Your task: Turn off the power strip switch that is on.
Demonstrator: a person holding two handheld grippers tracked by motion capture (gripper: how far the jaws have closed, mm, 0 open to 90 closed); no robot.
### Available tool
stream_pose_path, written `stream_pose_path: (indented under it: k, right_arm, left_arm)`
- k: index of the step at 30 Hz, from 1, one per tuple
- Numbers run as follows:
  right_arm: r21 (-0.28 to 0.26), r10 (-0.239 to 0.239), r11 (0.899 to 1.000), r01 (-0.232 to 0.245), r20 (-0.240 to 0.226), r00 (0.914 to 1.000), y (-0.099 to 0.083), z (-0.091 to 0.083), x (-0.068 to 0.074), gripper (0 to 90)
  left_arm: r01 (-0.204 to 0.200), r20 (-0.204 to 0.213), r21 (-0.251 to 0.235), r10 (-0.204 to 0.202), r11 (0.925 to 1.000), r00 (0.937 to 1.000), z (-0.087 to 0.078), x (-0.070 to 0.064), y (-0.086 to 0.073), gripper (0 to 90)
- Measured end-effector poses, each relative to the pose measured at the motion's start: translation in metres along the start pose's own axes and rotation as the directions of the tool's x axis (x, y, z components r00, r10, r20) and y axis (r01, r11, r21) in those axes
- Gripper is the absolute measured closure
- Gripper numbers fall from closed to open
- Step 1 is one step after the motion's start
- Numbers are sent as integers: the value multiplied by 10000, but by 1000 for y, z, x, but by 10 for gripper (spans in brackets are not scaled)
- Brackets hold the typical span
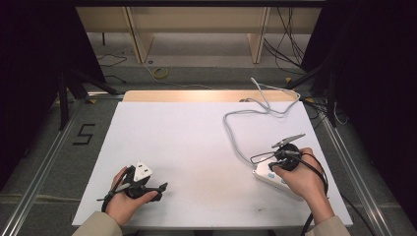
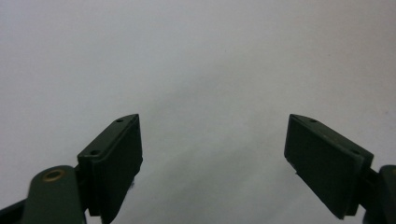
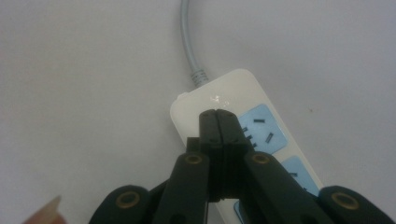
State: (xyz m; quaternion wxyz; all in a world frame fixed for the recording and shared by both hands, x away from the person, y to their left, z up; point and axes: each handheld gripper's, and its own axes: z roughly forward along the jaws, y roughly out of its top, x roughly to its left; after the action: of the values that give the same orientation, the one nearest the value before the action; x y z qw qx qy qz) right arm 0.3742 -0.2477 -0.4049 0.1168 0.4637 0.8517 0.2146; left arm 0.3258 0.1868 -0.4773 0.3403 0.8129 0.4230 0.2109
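Observation:
A white power strip (image 1: 269, 178) with blue socket faces lies near the table's right front; its grey cable (image 1: 231, 129) loops toward the far edge. My right gripper (image 1: 273, 165) is shut, and its tips rest over the strip's cable end. In the right gripper view the closed jaws (image 3: 218, 115) sit on the power strip (image 3: 233, 86), just below where the cable (image 3: 189, 37) enters, with nothing gripped between them. My left gripper (image 1: 157, 189) hovers low over the bare white table (image 1: 196, 142) at the front left. It (image 2: 215, 122) stands open with nothing between its pads.
Beyond the far table edge are wooden shelf legs (image 1: 137, 39), loose floor cables (image 1: 290, 44) and a yellow tape roll (image 1: 160, 73). A black "5" (image 1: 83, 133) marks the floor at left. Metal rails (image 1: 44, 167) run along both sides.

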Motion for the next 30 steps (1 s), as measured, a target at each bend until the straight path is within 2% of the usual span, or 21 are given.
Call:
stream_pose_path:
  k: [19, 30]
  right_arm:
    - [622, -49, 9981, 42, 112, 9999, 5, 3, 0, 900]
    - [810, -84, 9967, 70, 168, 9998, 6, 6, 0, 900]
  left_arm:
    - [-36, 0, -5, 36, 10000, 10000, 0, 0, 0, 189]
    - [-46, -6, -2, 46, 10000, 10000, 0, 0, 0, 190]
